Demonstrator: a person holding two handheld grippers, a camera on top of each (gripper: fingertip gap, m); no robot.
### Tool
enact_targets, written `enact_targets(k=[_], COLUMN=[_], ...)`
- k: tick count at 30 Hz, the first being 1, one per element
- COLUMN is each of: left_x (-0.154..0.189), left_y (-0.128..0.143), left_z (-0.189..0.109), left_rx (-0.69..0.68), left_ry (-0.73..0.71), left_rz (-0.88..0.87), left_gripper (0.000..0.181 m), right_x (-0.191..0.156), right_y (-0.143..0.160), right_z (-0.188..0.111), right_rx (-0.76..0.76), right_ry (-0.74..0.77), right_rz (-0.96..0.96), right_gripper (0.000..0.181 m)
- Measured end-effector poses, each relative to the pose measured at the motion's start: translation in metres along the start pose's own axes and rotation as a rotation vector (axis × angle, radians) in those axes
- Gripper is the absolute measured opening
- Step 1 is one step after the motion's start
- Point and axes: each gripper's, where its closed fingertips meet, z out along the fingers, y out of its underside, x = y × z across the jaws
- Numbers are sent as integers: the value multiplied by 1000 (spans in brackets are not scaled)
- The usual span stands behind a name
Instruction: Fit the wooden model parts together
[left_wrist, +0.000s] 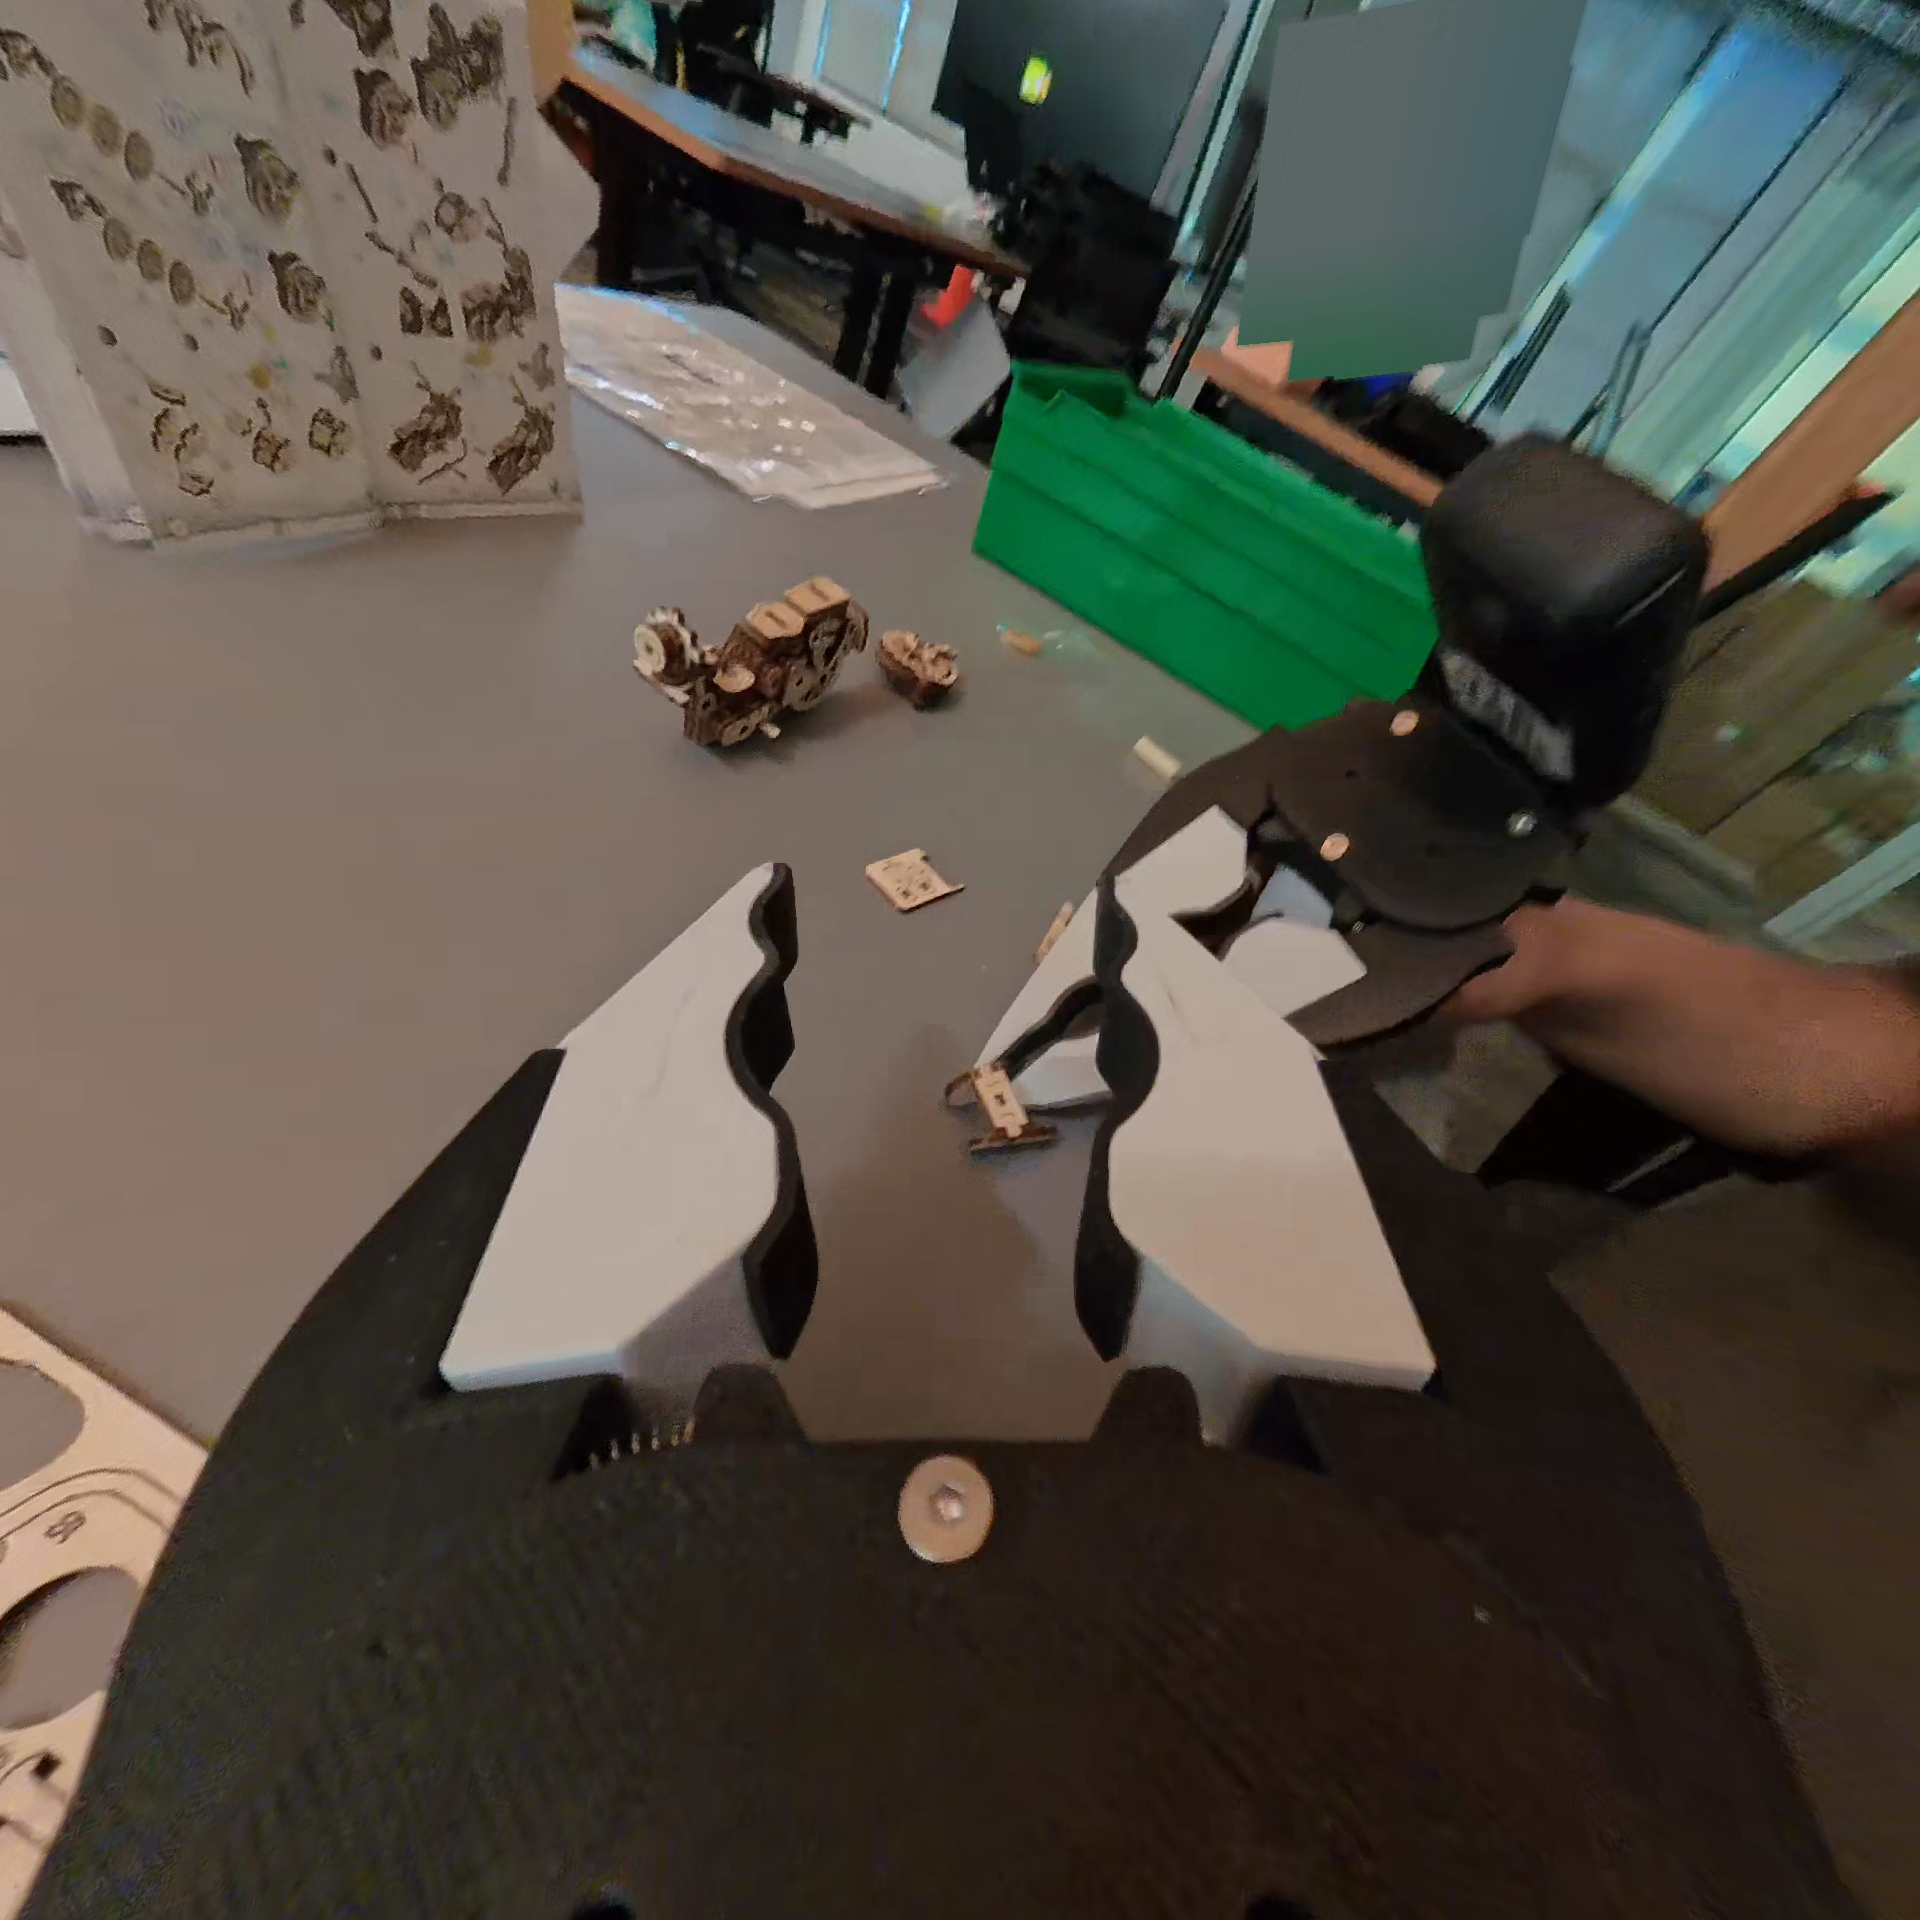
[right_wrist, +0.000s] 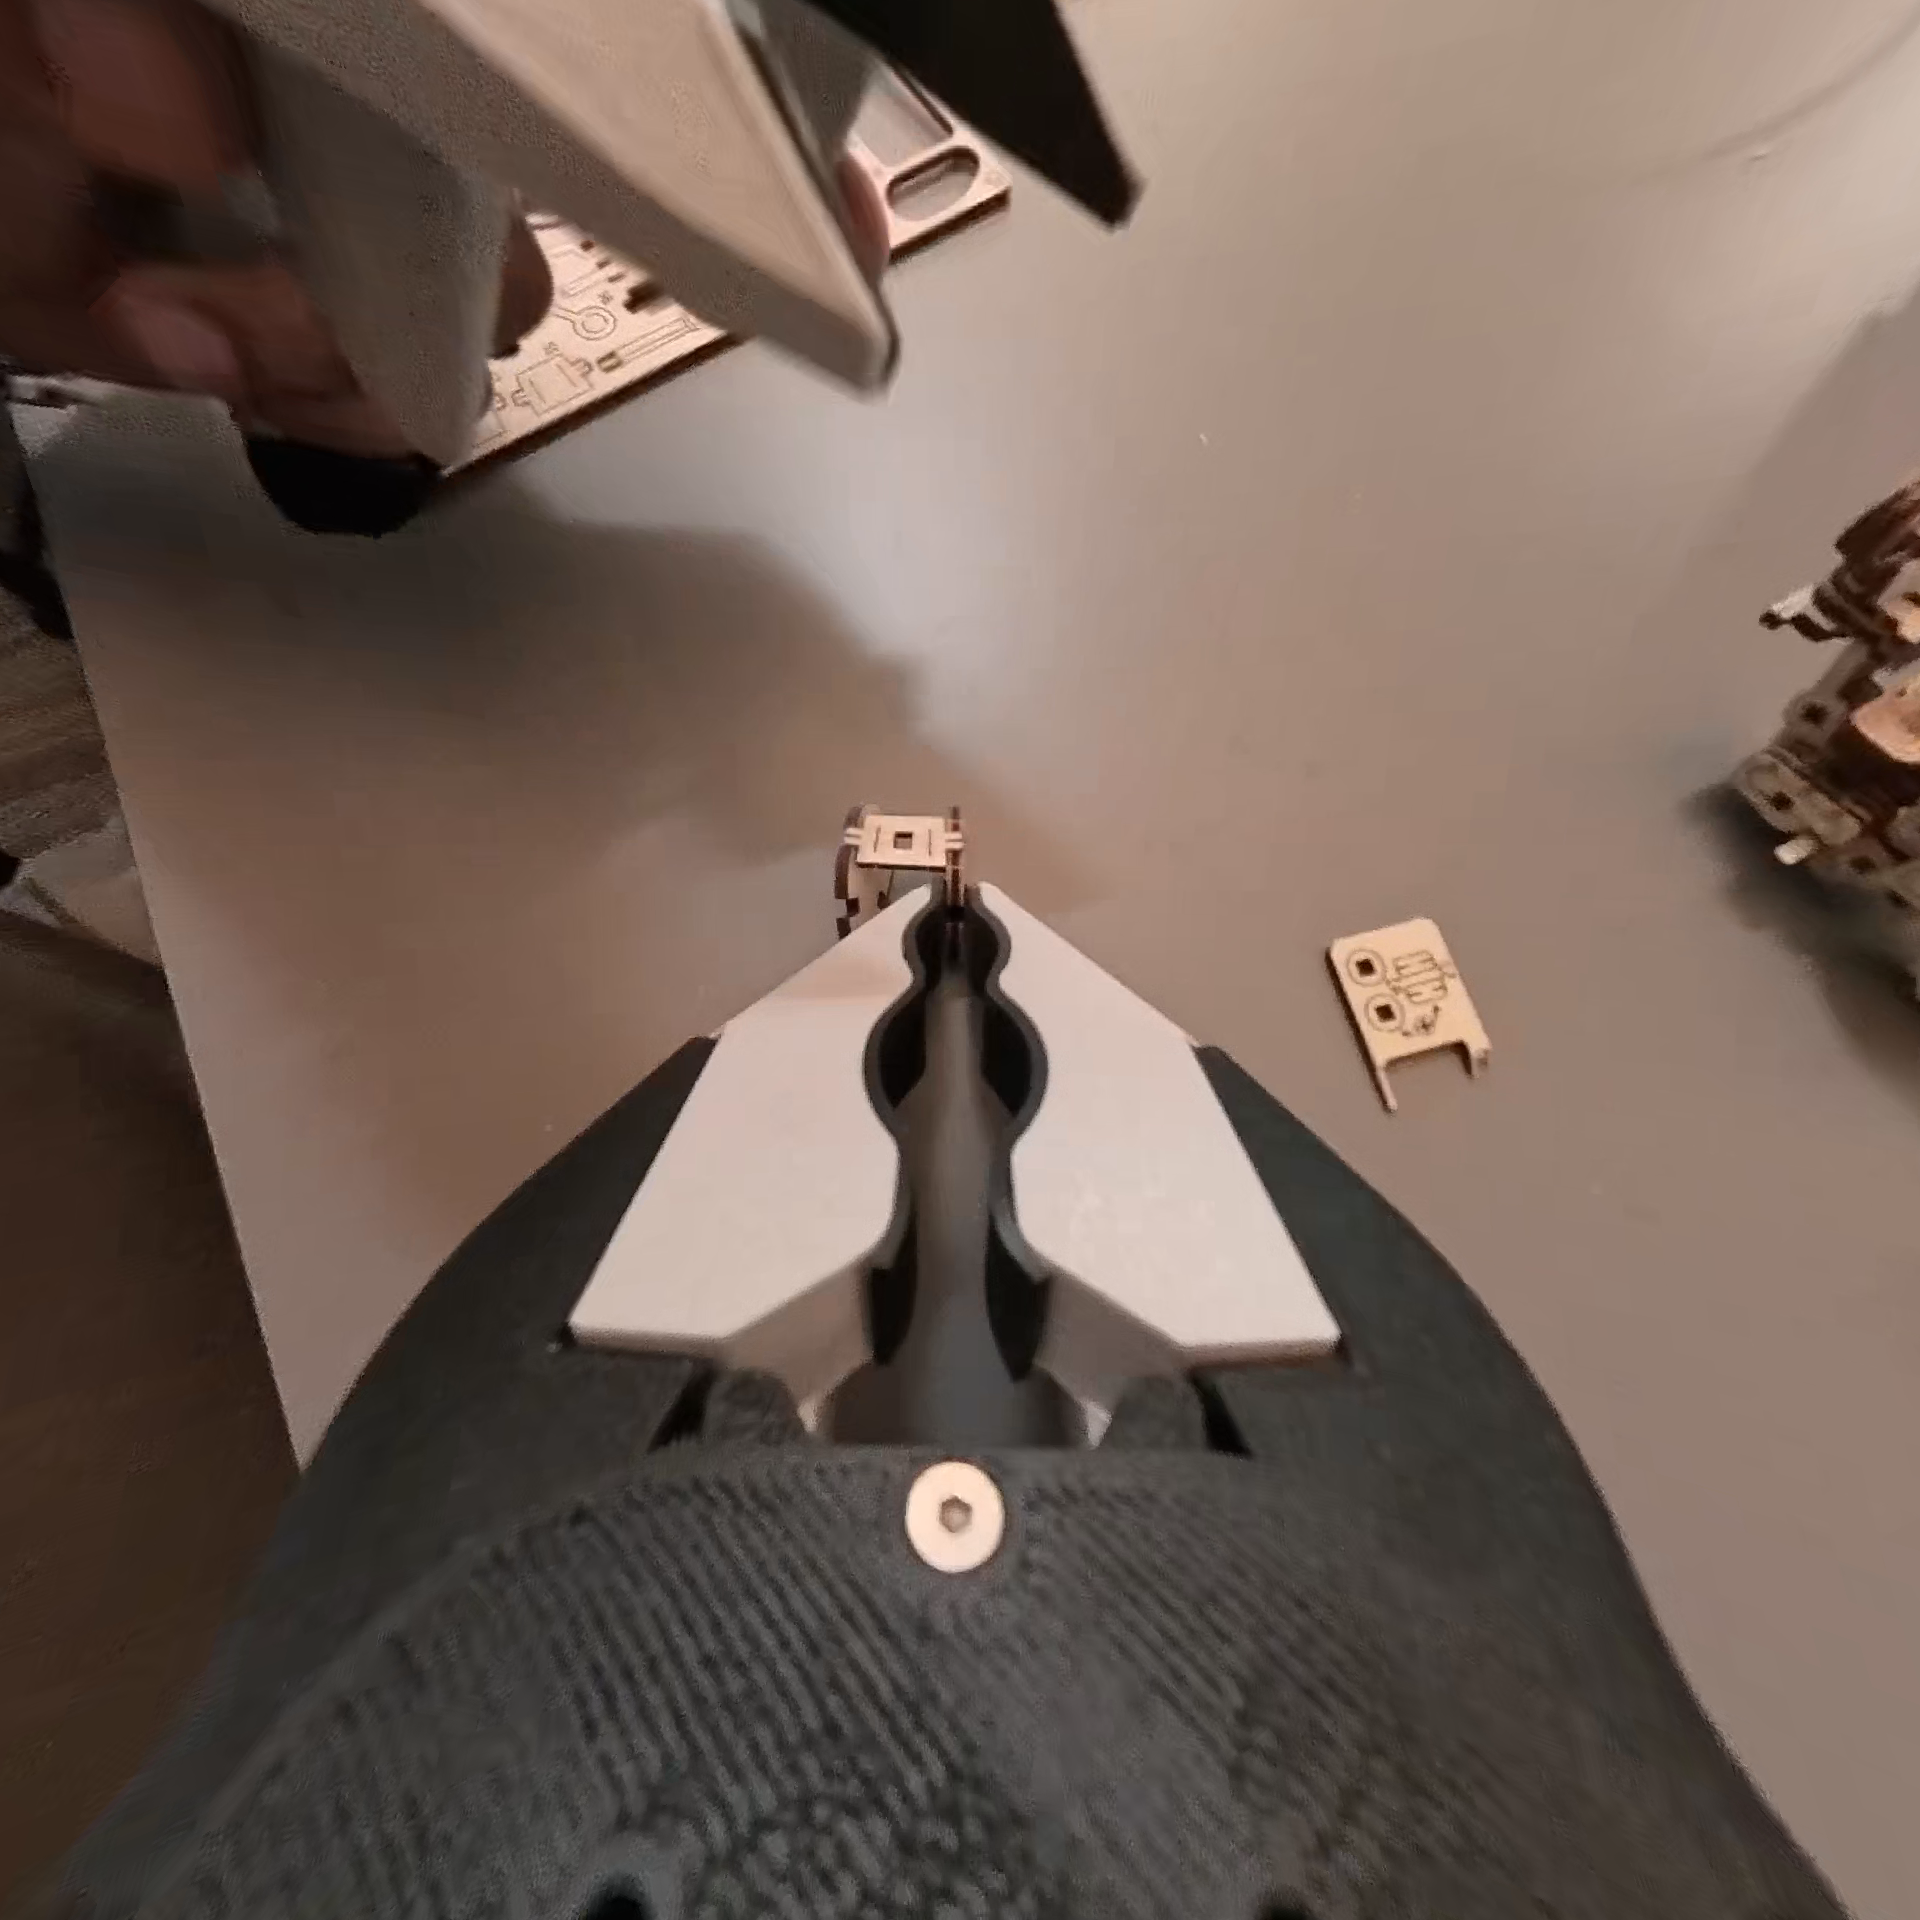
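Observation:
My right gripper (right_wrist: 951, 902) is shut on a small wooden sub-assembly (right_wrist: 902, 854), pinching one thin tab at its fingertips just above the grey table (right_wrist: 1299, 520). In the left wrist view the same part (left_wrist: 1003, 1114) hangs from the right gripper's tips. My left gripper (left_wrist: 940, 894) is open and empty, just left of and above that part. A flat engraved wooden piece (right_wrist: 1408, 1003) lies on the table, and also shows in the left wrist view (left_wrist: 914, 881). A partly built wooden model (left_wrist: 748, 665) stands farther back, with a small wooden cluster (left_wrist: 916, 667) beside it.
A green bin (left_wrist: 1195, 561) stands at the table's back right. A plastic-wrapped sheet (left_wrist: 727, 395) and patterned panels (left_wrist: 281, 260) are at the back left. A punched wooden part sheet (right_wrist: 582, 343) lies under my left gripper. A person's forearm (left_wrist: 1714, 1039) holds the right gripper. The tips of one gripper are about 9 centimetres away from the tips of the other. From the right gripper's tips to the flat engraved wooden piece (right_wrist: 1408, 1003) is close to 8 centimetres. Seen from the left wrist view (left_wrist: 918, 876) as well. The partly built wooden model (left_wrist: 748, 665) is about equally far from each gripper, around 15 centimetres.

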Motion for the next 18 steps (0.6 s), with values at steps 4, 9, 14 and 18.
enact_targets(k=[4, 9, 14, 18], left_x=[-3, 18, 32, 37], left_y=[15, 28, 36, 33], left_z=[-7, -6, -2, 5], left_rx=[-58, -113, -157, -144], left_ry=[-8, 102, 138, 169], left_rz=[10, -79, 5, -25], left_gripper=[51, 48, 49, 49], right_x=[0, -3, 6, 3], right_y=[-12, -25, -39, -53], right_z=[-4, -15, -30, -46], right_rx=[55, 130, 218, 341], right_ry=[-7, 9, 68, 17], right_rz=[-16, -23, 3, 80], right_gripper=[1, 1, 1, 1])
